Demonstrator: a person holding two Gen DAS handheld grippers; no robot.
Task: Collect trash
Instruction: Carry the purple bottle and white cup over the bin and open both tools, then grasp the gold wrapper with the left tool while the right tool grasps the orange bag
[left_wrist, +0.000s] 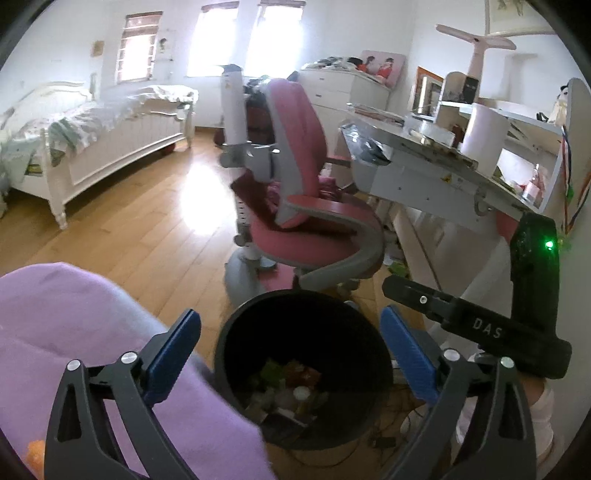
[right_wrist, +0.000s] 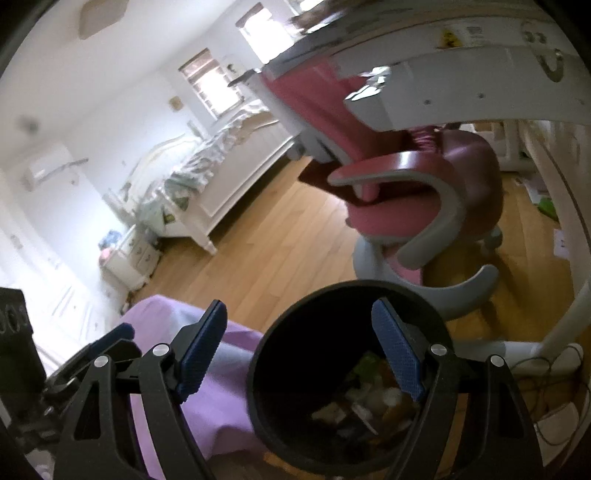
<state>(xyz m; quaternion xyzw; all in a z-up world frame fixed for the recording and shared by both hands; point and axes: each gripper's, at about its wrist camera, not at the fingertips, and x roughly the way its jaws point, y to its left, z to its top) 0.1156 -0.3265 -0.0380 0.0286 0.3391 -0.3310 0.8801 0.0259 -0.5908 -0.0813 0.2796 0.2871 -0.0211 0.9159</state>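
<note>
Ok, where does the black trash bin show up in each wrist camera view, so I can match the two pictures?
Left wrist view: the black trash bin sits bottom centre, between the open left hand-held gripper fingers, purple cloth to its left.
Right wrist view: the black trash bin sits bottom centre-right, the right finger of the right hand-held gripper over its opening.
Shared landmark: the pink chair behind the bin.

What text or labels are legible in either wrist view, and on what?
"DAS": white letters on the right gripper body, seen from the left wrist view.
Yellow warning sticker on the desk underside: print beside it too blurred to read.
Small yellow sticker on the desk front edge in the left wrist view: too small to read.
Nothing legible on the trash bin.
</note>
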